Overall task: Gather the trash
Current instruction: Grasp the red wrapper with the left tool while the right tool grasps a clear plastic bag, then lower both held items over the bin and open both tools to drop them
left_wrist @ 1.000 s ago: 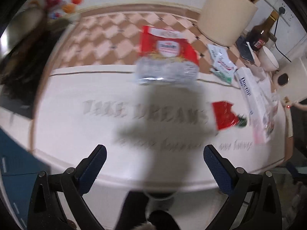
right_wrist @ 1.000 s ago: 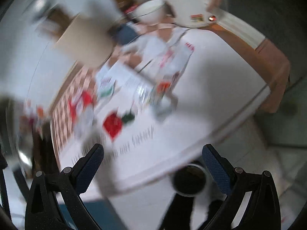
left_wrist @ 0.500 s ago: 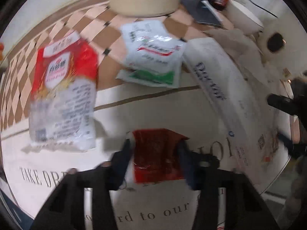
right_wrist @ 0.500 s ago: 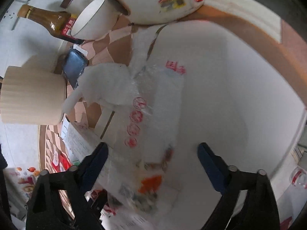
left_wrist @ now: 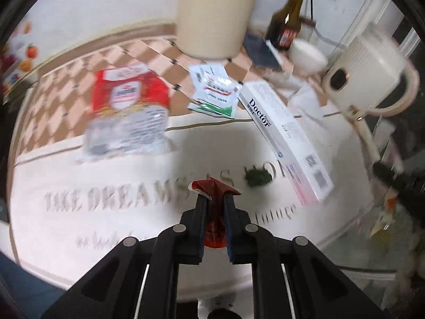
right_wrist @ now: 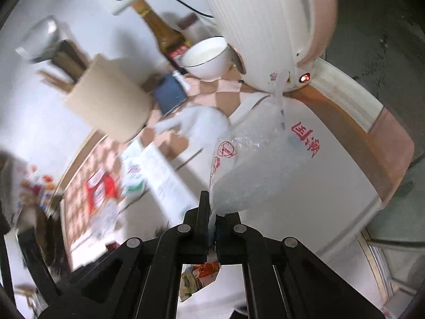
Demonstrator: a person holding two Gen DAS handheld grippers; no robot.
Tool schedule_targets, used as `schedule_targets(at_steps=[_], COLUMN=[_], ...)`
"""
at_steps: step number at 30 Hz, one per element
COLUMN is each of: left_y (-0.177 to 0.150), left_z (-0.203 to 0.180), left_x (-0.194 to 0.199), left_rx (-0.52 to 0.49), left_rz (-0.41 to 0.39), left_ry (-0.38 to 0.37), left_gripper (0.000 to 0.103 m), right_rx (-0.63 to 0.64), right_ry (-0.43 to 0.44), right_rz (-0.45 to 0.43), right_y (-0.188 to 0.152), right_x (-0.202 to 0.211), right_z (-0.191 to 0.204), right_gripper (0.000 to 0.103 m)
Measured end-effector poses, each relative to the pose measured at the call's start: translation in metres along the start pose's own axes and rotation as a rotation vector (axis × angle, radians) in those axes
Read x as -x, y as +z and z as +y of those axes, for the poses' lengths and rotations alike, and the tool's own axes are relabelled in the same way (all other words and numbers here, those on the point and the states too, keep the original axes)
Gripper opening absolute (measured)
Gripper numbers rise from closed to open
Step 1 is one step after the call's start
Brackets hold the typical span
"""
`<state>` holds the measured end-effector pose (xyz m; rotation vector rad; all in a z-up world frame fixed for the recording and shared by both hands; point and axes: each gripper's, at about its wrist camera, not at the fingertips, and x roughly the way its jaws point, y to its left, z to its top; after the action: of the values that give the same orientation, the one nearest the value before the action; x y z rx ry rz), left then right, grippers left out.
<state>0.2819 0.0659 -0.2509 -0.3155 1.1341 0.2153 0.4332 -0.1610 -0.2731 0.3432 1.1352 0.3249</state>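
Left gripper (left_wrist: 214, 204): jaws squeezed tight on the red wrapper (left_wrist: 213, 187), lifted above the white mat (left_wrist: 111, 175).
Red wrapper: crumpled, long axis running along the fingers, its ragged end poking out past the tips toward the far wall.
Right gripper (right_wrist: 212, 216): jaws pressed together on the edge of the clear plastic bag (right_wrist: 255, 170).
Clear plastic bag: billows up and away from the tips, red printing on it, its thin tail pointing at the white kettle (right_wrist: 265, 26).
Green scrap (left_wrist: 258, 178): lies on the mat just beyond the wrapper, right of it.
White box (left_wrist: 285, 138): marked "Doctor", long axis slanting from near right to far left, one end by the green scrap.
Red-and-clear packet (left_wrist: 127, 111): flat, straddling the mat's edge and the checkered cloth (left_wrist: 69, 101).
White-green sachet (left_wrist: 215, 90): between packet and box, further back.
Beige container (left_wrist: 215, 13): upright at the back.
Brown bottle (left_wrist: 288, 18), white bowl (left_wrist: 308, 58): beside the kettle, far right.
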Motion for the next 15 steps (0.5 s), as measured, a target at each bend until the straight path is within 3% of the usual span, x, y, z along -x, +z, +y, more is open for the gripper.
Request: schedule_targets(at_steps=[3,8,12,15], left_y=[-0.024,-0.081,-0.140,-0.181], left_z=[0.001,0.003,0.005,0.015], left_x=[0.024,0.040,0.017,-0.022], left_rx=[0.019,0.054,0.071,0.126], left_rz=[-0.032,-0.035,0.039,0.139], left_ry=[0.020,0.077,0.116,0.109], left_gripper=[0.009,0.009,0.009,0.009], right_rx=[0.034,0.105,0.157,0.181], right_ry=[0.061,0.095,0.100,0.077], right_rz=[0.029,0.118,0.208,0.335], right_y=[-0.032,-0.115,-0.185,-0.241], right_x=[0.026,0.046,0.036,-0.002], right_z=[-0.011,-0.036,-0.063,-0.086], right_gripper=[0.004,0.004,0.004,0.004])
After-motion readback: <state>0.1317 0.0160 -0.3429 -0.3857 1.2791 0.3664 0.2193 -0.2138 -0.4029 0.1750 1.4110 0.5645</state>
